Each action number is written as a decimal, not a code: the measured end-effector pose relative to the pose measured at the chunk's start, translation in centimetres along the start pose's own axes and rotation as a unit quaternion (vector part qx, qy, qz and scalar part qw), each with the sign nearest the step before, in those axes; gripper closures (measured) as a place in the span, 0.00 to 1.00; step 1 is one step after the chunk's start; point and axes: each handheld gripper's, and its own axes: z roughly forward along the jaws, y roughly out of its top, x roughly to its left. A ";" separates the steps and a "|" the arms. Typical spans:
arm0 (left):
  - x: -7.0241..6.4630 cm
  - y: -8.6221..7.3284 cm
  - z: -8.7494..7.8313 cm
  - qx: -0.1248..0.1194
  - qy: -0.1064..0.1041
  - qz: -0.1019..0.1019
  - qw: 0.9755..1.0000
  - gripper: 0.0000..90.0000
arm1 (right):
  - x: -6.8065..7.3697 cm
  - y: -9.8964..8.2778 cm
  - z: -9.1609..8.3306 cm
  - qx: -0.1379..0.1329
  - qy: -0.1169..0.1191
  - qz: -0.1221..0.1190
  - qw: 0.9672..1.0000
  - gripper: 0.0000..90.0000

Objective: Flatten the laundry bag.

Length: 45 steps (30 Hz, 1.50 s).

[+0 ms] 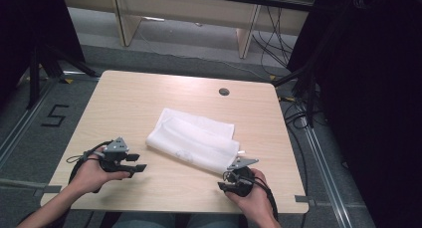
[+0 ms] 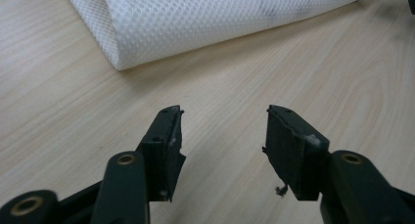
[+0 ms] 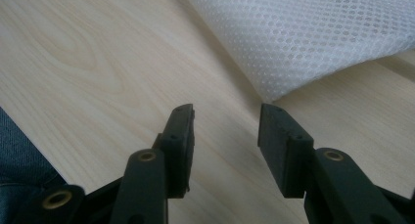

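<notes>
A folded white mesh cloth (image 1: 194, 137) lies in the middle of the light wooden table (image 1: 129, 98). My left gripper (image 1: 141, 163) rests low over the table to the left of the cloth, jaws open and empty, pointing right toward the cloth's near left corner (image 2: 117, 62). My right gripper (image 1: 225, 180) sits at the front right, just below the cloth's near right corner. Its jaws are open and bare wood lies between them. In the right gripper view the mesh cloth (image 3: 313, 33) ends a short way beyond the fingertips (image 3: 183, 121).
A small round grommet hole (image 1: 224, 91) sits near the table's far edge. Black stands and cables (image 1: 298, 98) crowd the floor on the right, and a tripod (image 1: 40, 63) stands at the left. Wooden desk legs (image 1: 124, 24) rise behind the table.
</notes>
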 end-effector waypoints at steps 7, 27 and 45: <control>0.1 0.0 0.0 -0.002 0.001 -0.012 1.000 0.55 | -0.3 0.2 -0.3 -0.012 0.001 0.019 1.000 0.64; 1.0 1.3 0.7 -0.044 0.013 -0.047 0.998 0.59 | -1.3 0.5 -1.3 0.025 -0.024 0.054 0.998 0.98; 3.2 4.2 4.1 -0.075 0.027 -0.056 0.995 0.44 | -2.9 2.0 0.5 0.062 -0.044 0.066 0.995 0.98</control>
